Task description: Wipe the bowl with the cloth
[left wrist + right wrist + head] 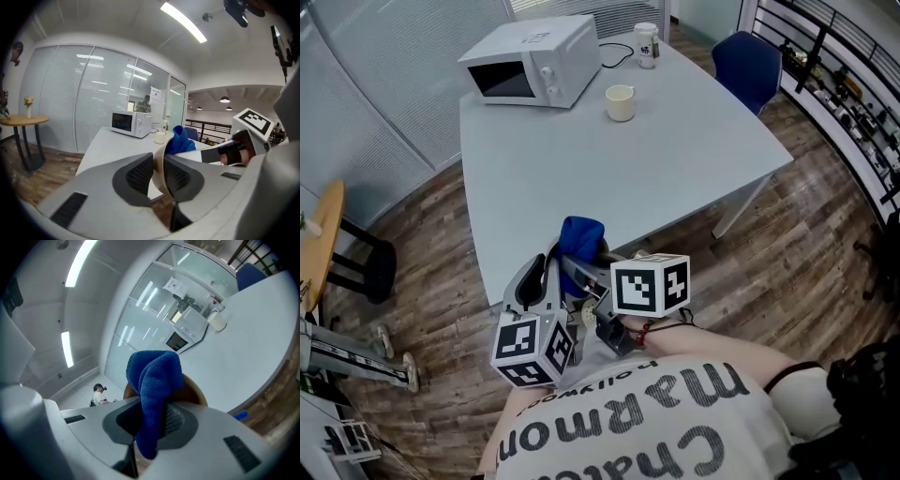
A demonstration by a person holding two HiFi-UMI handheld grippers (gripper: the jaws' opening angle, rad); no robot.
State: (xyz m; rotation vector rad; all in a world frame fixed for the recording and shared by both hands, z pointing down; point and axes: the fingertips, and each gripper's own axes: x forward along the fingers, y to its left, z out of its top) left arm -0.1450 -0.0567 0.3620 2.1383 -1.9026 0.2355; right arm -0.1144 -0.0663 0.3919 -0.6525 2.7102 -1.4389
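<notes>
Now, cloth in right gripper, near bowl.

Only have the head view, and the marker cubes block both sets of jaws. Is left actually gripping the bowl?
Observer: Yes. In the left gripper view, the left gripper is shut on the thin wall of the bowl, with one pad on each side.
Operator: And right?
Observer: The right gripper pinches the blue cloth. A bunched fold stands up past the jaws.
Operator: Cloth on the bowl?
Observer: The right gripper view shows the bowl's tan rim just behind that fold. I cannot tell whether they touch.
</notes>
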